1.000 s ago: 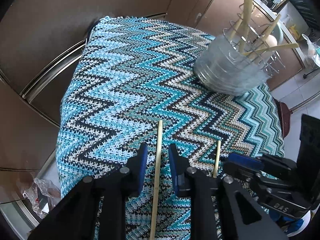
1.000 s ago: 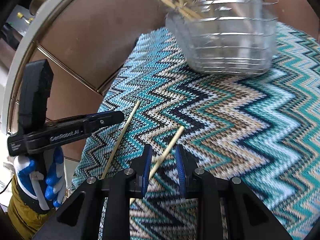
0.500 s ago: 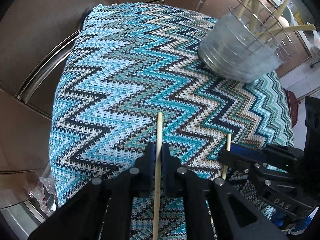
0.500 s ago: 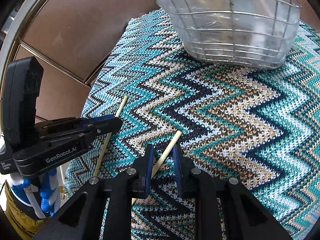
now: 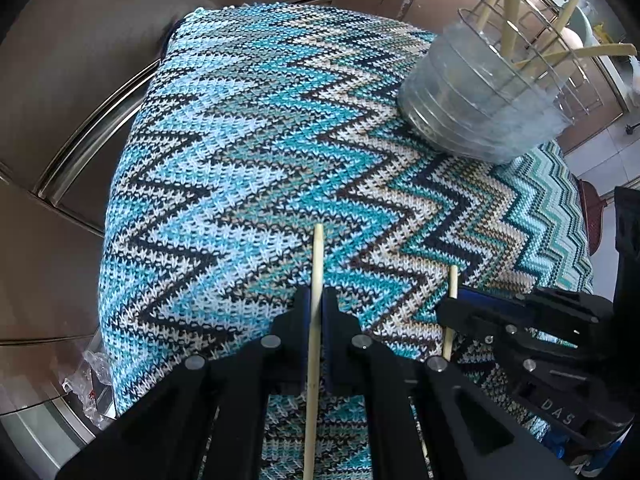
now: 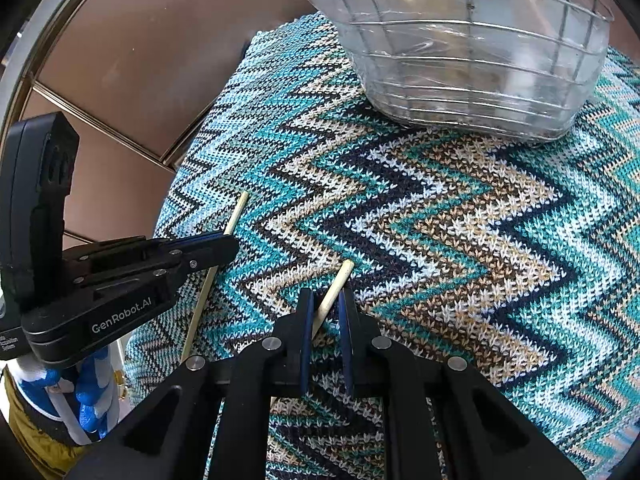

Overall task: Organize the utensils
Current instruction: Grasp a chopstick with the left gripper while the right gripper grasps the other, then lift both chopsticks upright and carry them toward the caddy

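Lying on a knitted zigzag cloth (image 5: 248,152) of teal, pale blue, tan and black yarn, two slim round wooden chopsticks rested side by side over the bench. The left gripper (image 5: 316,304), matte black plastic with blue pads, was clamped tight on the longer chopstick (image 5: 317,256), whose pale shaft ran straight back between its fingers. The right gripper (image 6: 325,308) had just been closing around the shorter chopstick (image 6: 338,286), which lay slanted between its blue pads; a slight gap showed beside the stick, so the pads did not plainly press it. Farther back on the cloth stood a round wire basket (image 6: 472,64) lined with cloudy clear plastic, holding several upright wooden utensils (image 5: 510,12). White lettering "GenRobot.AI" was readable on the left gripper's body in the right wrist view, and "DAS" on the right gripper's body in the left wrist view. A blue-and-white glove (image 6: 86,396) held the left handle.
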